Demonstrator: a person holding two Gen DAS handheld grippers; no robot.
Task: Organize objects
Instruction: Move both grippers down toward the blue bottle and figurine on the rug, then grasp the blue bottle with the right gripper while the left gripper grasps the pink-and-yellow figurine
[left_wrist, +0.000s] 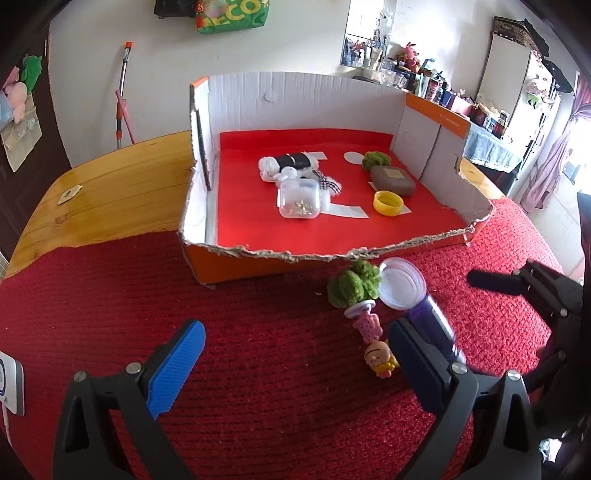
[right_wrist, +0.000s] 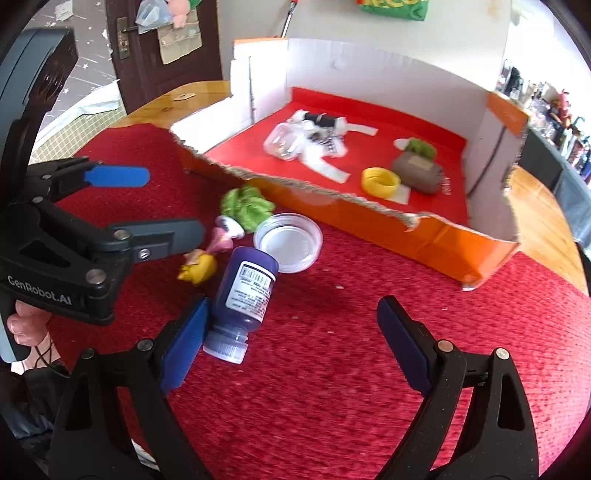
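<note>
An orange cardboard box (left_wrist: 258, 264) (right_wrist: 476, 254) with a red floor holds a clear plastic case (left_wrist: 298, 199), a yellow ring (left_wrist: 388, 202), a grey pouch (left_wrist: 392, 180), a green pompom (left_wrist: 376, 159) and a black-and-white bundle (left_wrist: 291, 164). On the red cloth in front lie a purple bottle (right_wrist: 245, 295), a clear lid (right_wrist: 290, 242), a green pompom (left_wrist: 352, 284) (right_wrist: 247, 206) and small toy figures (left_wrist: 380, 360) (right_wrist: 199, 267). My left gripper (left_wrist: 295, 354) (right_wrist: 170, 203) is open and empty beside the toys. My right gripper (right_wrist: 291, 325) is open and empty, its left finger by the bottle.
The red cloth (left_wrist: 258, 369) covers a wooden table (left_wrist: 122, 192). A small metal plate (left_wrist: 69, 195) lies on the bare wood at the left. A mop handle (left_wrist: 122, 92) leans on the wall behind. Shelves with clutter (left_wrist: 424, 81) stand at the back right.
</note>
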